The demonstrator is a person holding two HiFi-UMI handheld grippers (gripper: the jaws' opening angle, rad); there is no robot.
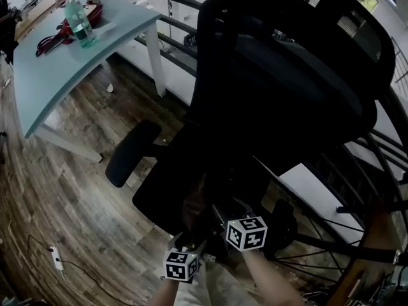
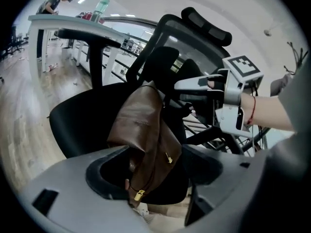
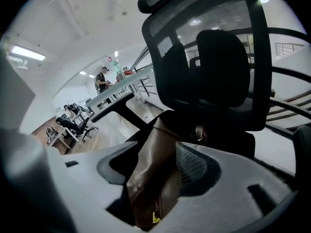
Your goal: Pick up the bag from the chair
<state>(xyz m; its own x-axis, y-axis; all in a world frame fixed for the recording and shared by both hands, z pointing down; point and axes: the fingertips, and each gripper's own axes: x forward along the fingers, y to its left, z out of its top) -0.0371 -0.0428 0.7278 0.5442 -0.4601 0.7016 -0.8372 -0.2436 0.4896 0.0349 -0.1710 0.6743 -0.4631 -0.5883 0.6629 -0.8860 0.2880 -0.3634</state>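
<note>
A brown leather bag (image 2: 143, 130) stands at the front of the black office chair's seat (image 2: 80, 115), below the mesh backrest (image 1: 287, 88). In the head view the bag (image 1: 195, 204) is a dim brown shape in shadow. My left gripper (image 2: 146, 178) is shut on the bag's lower part, near a gold zip pull. My right gripper (image 3: 160, 188) is shut on the same bag (image 3: 155, 174) from the other side. Both grippers sit close together at the seat's front edge, left (image 1: 188, 240) and right (image 1: 222, 214). The right gripper (image 2: 187, 92) also shows in the left gripper view, beyond the bag.
A light blue table (image 1: 57, 75) stands to the left with a green bottle (image 1: 80, 21) and a red object (image 1: 67, 29). The chair's armrest (image 1: 131, 153) sticks out to the left. A power strip (image 1: 56, 258) and cable lie on the wood floor. Dark railings (image 1: 376, 171) run on the right.
</note>
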